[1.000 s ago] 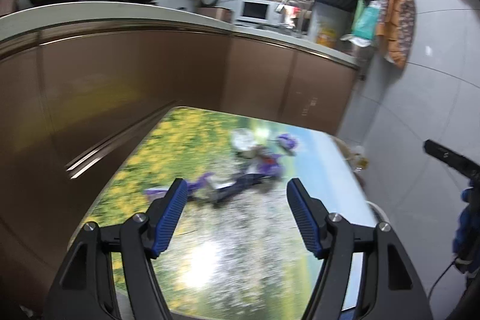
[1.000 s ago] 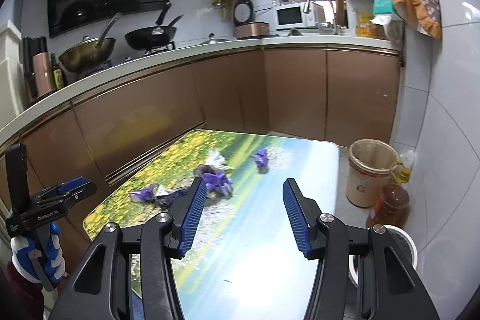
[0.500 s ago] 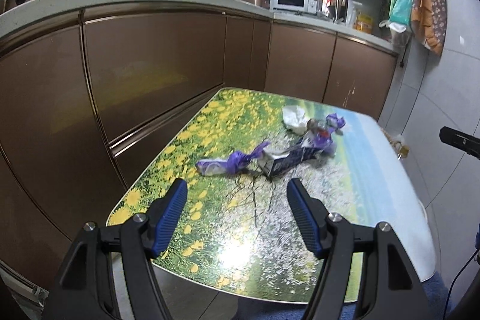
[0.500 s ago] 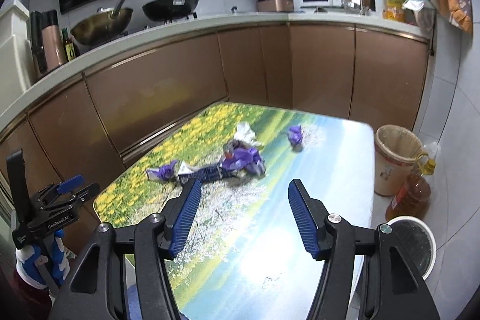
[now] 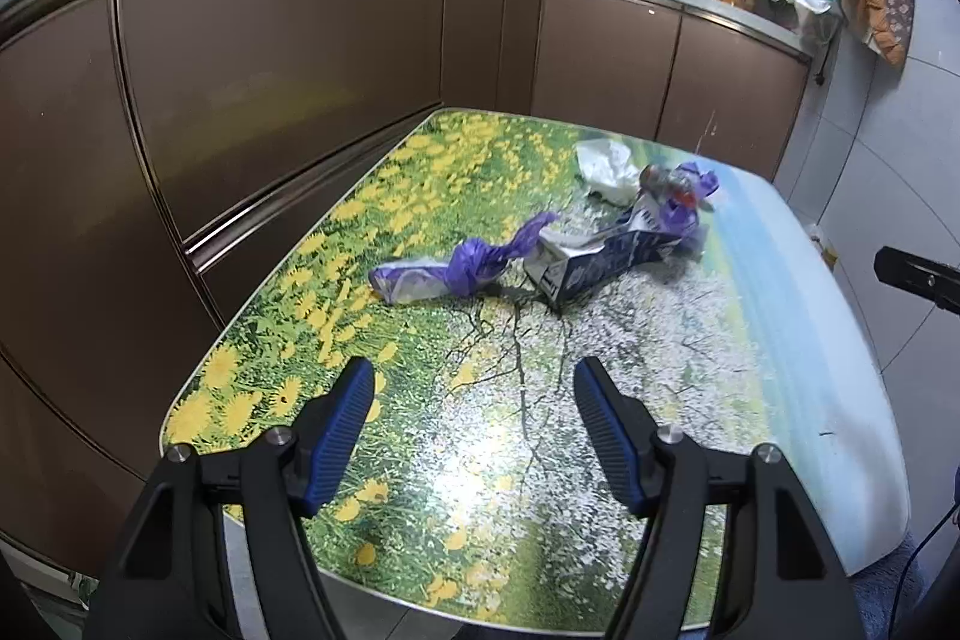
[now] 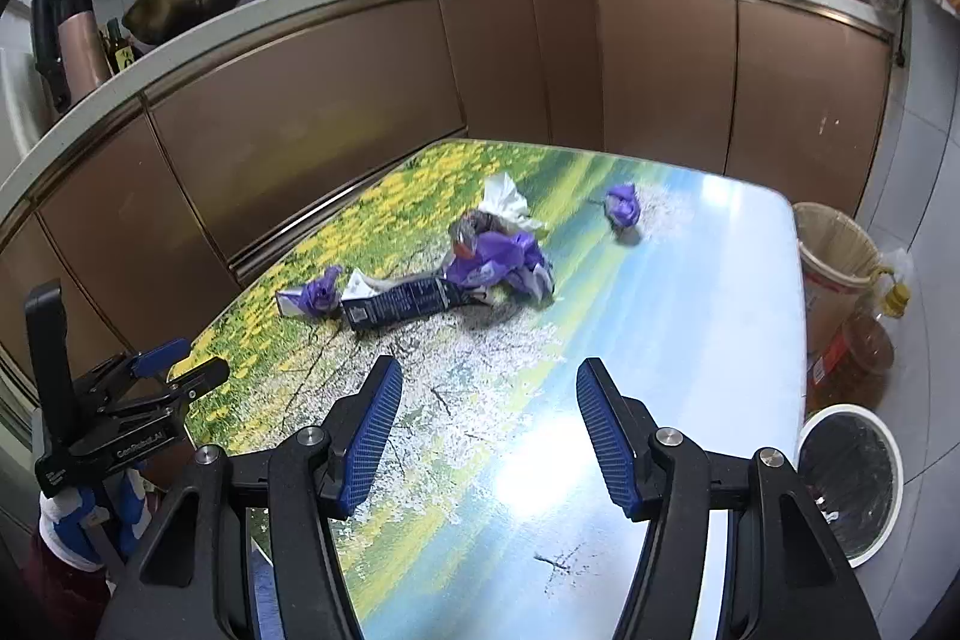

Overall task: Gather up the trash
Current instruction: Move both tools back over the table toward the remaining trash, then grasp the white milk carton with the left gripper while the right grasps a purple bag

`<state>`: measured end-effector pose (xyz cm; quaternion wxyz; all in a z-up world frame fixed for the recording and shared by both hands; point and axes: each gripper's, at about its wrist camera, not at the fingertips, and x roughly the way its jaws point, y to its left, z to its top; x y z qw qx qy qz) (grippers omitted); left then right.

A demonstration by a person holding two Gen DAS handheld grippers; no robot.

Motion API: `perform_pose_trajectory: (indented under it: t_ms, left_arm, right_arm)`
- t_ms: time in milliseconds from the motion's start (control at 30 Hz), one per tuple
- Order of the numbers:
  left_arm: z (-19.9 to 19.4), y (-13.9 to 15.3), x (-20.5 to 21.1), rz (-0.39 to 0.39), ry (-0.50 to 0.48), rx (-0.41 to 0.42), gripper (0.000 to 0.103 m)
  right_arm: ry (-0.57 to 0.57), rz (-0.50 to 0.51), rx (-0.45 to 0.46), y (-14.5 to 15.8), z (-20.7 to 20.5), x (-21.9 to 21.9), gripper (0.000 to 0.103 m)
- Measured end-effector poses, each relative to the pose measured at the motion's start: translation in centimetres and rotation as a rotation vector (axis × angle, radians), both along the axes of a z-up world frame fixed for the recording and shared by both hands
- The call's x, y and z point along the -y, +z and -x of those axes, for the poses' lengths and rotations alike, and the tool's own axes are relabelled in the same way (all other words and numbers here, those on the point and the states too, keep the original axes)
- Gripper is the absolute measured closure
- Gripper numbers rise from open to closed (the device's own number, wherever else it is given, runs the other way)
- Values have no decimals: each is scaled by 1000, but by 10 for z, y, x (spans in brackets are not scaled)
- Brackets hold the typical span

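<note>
Two grippers hang over the near edge of the tabletop, both with nothing in them. The left gripper [image 5: 474, 382] has its blue-padded jaws spread wide and empty; the right gripper [image 6: 486, 382] is parted about as far, also bare-handed.

Out from the left one, toward the middle of the flower-printed glossy tabletop [image 5: 600, 460], lies a twisted purple plastic wrapper [image 5: 456, 265], and just beside it, touching or nearly so, a flattened dark-blue carton [image 5: 600, 262] with its torn mouth facing us. Past that, a crumpled purple bag wad [image 6: 498, 256] leans on the carton's far end, with a white crumpled tissue [image 5: 606, 169] behind it toward the back edge. Well apart, nearer the far right corner, sits a small purple scrap [image 6: 623, 211].

Off the right edge, on the floor, stand a tan woven-look basket [image 6: 834, 256] and a white-rimmed bin with a dark liner [image 6: 852, 472].

Now the risks, as I read them. That surface looks slick: a one-sided nudge could skate the carton away instead of seating it between the pads. The pieces overlap, so a lift on one may drag another off the edge. Thin wrapper film could slip a wide bite, and both grippers converging on one cluster might collide.
</note>
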<state>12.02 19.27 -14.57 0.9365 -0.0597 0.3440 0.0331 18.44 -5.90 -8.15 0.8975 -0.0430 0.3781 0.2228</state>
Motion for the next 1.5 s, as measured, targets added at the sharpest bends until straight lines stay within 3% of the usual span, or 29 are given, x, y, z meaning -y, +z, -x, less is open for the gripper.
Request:
perform_pose_trajectory:
  t_ms: [367,800,1300,1500]
  left_arm:
    - [-9,-15,3,63,-25,20,36]
    - [-18,-26,26,69,-121,-48,36]
    - [-77,-3,56,-9,-202,-31,36]
    - [-118,0,68,-82,-296,-46,36]
  right_arm:
    - [5,-16,-52,-23,-22,3,43]
    - [21,-48,-77,-36,-45,19,43]
    - [48,-100,-95,-50,-91,32,43]
    - [72,-106,-92,-50,-116,26,43]
